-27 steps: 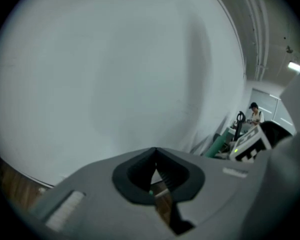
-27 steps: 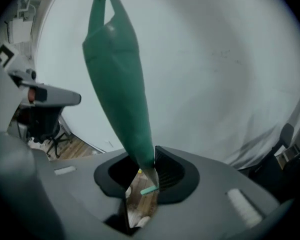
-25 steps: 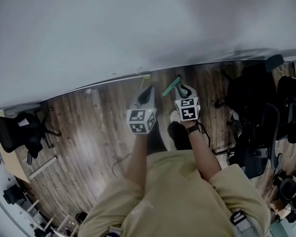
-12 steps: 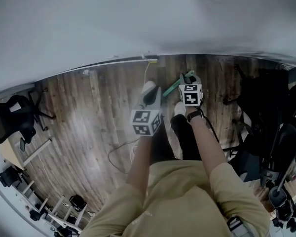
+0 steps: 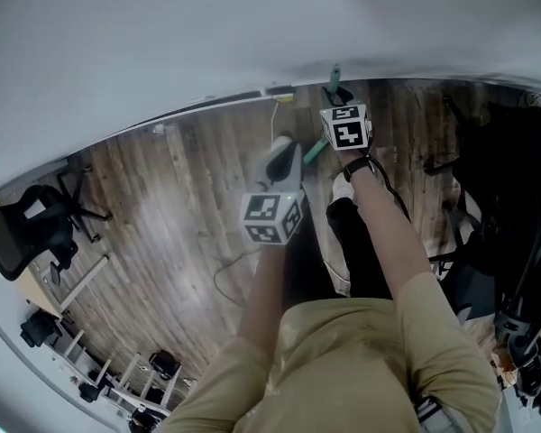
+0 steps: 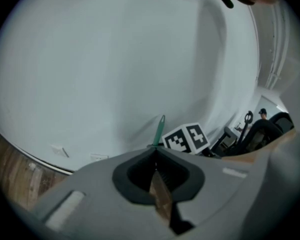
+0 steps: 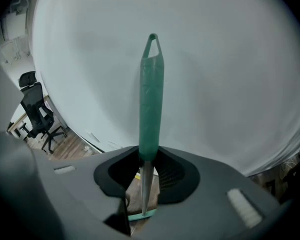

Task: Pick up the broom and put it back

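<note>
Head view first: the broom is already in the right gripper, up at about 12 o'clock of the frame, tight against where the white wall meets the wooden floor. Its green handle pokes out past the marker cube toward the wall, and the shaft slants back down to roughly 7 o'clock. The left gripper sits just beside it at about 8 o'clock, not touching the broom. There's a loose cable on the floor at 7 o'clock of the left gripper, a small plate low on the wall near the broom, and an office chair well off at 9 o'clock. In the left gripper view, the jaws are pressed together with nothing in them, just a sliver of floor showing behind the tips. The broom's green tip stands at 12 o'clock right past them, next to the right gripper's cube. In the right gripper view, the jaws are clamped on the broom right where the green grip meets the metal shaft. The long axis runs straight 12 to 6, hang loop on top, with bare wall behind it. My guess is that putting it back means parking it against that wall, so the right hand does it. Only the cable and the person's own feet look in the way.
</note>
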A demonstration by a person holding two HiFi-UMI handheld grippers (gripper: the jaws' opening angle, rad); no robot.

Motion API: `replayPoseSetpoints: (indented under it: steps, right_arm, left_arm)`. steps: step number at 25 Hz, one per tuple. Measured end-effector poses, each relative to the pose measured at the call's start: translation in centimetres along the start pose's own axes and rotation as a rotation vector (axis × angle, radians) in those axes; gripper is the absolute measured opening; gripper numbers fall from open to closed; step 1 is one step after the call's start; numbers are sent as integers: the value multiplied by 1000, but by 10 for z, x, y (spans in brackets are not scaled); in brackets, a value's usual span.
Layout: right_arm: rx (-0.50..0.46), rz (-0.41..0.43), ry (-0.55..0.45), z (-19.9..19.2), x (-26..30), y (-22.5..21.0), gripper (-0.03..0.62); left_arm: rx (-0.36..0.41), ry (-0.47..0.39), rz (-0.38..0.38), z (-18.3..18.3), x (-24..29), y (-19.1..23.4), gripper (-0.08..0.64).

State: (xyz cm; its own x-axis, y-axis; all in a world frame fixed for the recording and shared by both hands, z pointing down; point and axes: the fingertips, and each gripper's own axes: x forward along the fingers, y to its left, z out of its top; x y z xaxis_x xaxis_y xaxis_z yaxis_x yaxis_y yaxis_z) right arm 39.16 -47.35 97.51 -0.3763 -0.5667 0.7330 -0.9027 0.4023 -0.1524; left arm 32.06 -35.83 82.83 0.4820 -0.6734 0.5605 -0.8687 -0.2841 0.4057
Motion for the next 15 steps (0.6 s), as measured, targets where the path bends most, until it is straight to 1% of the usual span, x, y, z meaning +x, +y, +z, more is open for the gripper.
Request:
replayPoseSetpoints:
  steps: [4, 8, 9, 11, 12, 15]
  right_arm:
    - [21, 2, 3, 5, 9, -1, 95]
    - [7, 4, 4, 7, 13, 2, 95]
    - [1, 7, -2, 8, 12, 4, 110]
    - [-4, 15, -16, 12, 11, 5, 182]
    - [-6, 15, -20, 12, 11, 5, 207]
    - [-16, -9, -26, 14, 6, 2, 275]
  left_arm:
    - [32, 23, 4, -4, 4, 7, 0]
    - [14, 26, 6, -7, 1, 14, 0]
    - [11, 26, 4, -8, -1, 14, 0]
    - [12, 27, 1, -10, -4, 14, 0]
    - [11, 28, 1, -11, -4, 14, 0]
    - [4, 29, 5, -13, -6, 14, 0]
